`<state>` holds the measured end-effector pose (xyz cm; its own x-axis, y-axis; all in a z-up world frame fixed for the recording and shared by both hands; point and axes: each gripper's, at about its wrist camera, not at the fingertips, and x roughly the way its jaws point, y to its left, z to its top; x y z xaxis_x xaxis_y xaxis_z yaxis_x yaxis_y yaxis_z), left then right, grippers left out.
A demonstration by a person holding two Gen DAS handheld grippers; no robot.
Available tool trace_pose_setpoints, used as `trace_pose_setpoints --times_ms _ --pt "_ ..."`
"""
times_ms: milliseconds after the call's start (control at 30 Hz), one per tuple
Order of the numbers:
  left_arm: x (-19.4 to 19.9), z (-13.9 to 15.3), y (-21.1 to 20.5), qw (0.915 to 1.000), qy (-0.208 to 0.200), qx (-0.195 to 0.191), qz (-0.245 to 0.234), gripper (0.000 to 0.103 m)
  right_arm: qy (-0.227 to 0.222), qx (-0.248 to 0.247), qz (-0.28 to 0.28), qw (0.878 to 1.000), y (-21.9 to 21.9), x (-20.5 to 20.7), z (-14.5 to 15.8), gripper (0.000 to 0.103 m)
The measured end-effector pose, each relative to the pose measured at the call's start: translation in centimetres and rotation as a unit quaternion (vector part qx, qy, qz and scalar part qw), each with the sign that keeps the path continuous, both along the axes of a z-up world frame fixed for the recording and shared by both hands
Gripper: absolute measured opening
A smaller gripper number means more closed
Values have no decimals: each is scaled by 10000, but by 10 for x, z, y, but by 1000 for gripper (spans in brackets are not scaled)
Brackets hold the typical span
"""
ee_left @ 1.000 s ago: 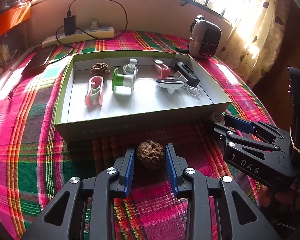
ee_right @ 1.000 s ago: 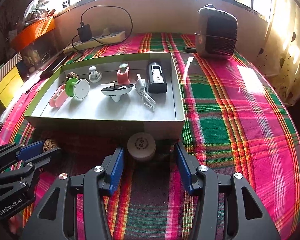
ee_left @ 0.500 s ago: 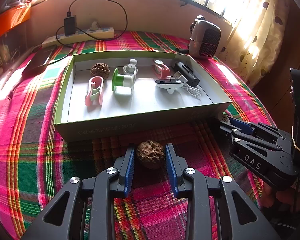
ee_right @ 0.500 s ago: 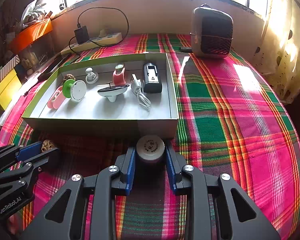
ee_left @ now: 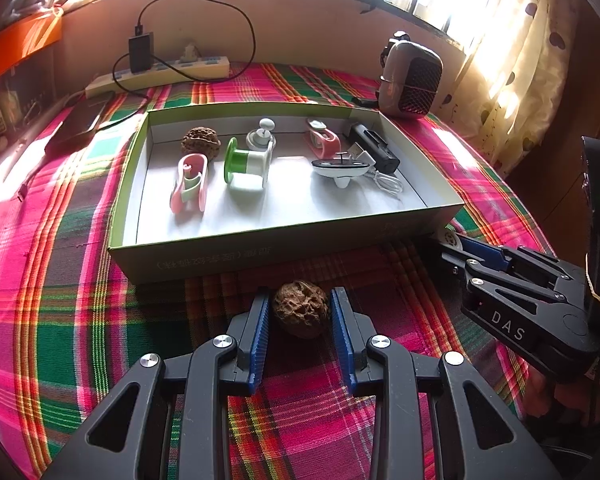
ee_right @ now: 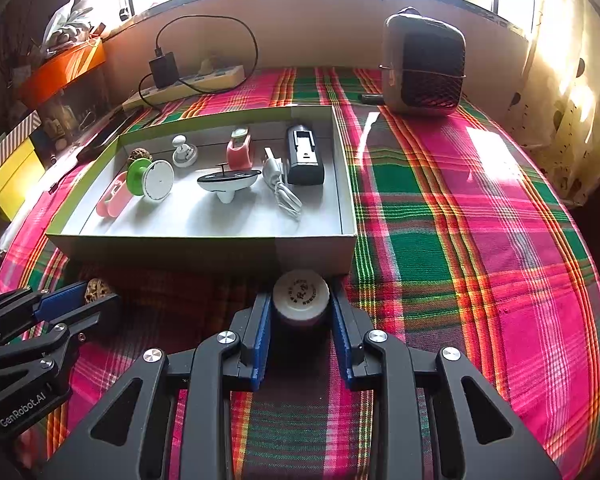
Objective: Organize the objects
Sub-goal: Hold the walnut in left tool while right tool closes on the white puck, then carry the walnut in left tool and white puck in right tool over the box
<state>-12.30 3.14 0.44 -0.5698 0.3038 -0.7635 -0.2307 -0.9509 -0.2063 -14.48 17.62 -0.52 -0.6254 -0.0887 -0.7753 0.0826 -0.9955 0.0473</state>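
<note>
Around white jar (ee_right: pixel 300 296), newly closed jaws

A wrinkled brown walnut (ee_left: pixel 300 312) and a small white-capped jar (ee_right: pixel 300 296) sit just before the open box (ee_left: pixel 284 246), outside it.

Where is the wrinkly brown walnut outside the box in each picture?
Left wrist view: wrinkly brown walnut bottom centre, between the left gripper pads.
Right wrist view: far left, mostly hidden by that gripper.
Shared landmark: shallow green-rimmed cardboard box just behind it.
</note>
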Motion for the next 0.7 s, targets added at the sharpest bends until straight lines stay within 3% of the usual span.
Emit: trace_pose_setpoints --times_ms 700 --pt "6 9 -1 9998 143 -141 64 28 135 -171 165 9996 -1 12 9 29"
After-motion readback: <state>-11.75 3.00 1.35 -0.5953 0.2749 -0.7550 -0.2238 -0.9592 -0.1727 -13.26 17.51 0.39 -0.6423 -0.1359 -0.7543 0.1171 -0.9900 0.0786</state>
